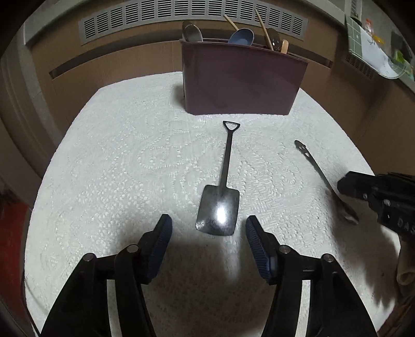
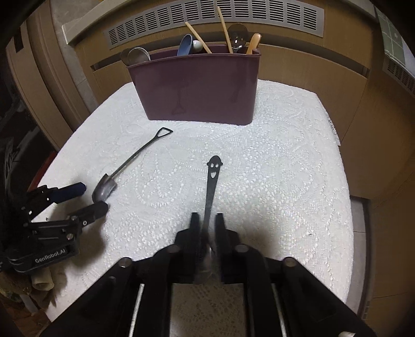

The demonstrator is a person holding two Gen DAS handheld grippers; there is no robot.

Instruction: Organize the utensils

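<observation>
— Shovel spoon [image 1: 219, 204] lies flat on the cloth [image 1: 116, 155] before the caddy [image 1: 241, 80], just ahead of the left gripper [image 1: 208, 228], jaws apart, empty.

— Right gripper [image 2: 207, 220]?

— Fingers straddle the smiley spoon [image 2: 212, 178]; contact unclear.

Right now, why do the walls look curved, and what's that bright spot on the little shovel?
Left wrist view: fisheye lens bends the vent; glare on the shovel spoon; the right gripper looks smeared. Right wrist view: same bending; the smiley spoon blurs near the lens.

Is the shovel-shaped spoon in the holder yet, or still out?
Out. The shovel-shaped spoon lies flat on the white cloth in front of the maroon utensil holder, handle toward it.
</observation>
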